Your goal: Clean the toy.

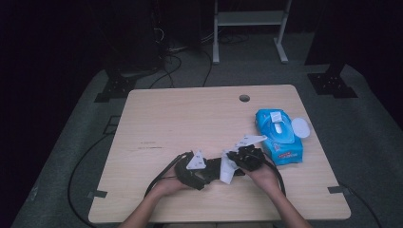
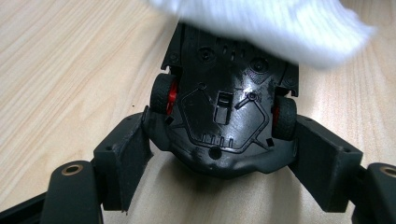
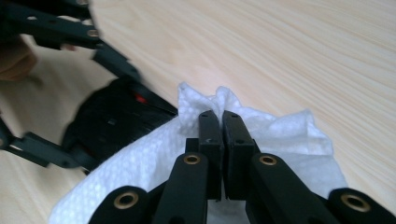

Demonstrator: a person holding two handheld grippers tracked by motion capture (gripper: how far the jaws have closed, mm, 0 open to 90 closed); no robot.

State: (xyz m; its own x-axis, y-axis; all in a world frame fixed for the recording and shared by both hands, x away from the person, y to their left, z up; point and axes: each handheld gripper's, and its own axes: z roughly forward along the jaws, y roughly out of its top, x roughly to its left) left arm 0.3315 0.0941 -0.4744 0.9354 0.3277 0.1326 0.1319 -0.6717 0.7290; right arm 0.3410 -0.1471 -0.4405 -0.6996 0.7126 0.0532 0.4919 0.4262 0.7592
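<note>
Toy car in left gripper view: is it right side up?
No, the toy car sits clamped between the left gripper's jaws with its black underside and wheels facing the camera.

One toy car (image 2: 224, 112), one white wipe (image 3: 280, 135), one blue wipe pack (image 1: 279, 136), two grippers, seemingly nothing more on the table (image 1: 190, 118).

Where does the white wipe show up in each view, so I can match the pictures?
High view: the white wipe sits low of centre, between the two hand-held grippers.
Left gripper view: it lies blurred along the top edge, over the far end of the black toy car.
Right gripper view: it is at bottom centre, pinched in the right hand-held gripper.
Shared landmark: the toy car, beside the wipe in each view.
</note>
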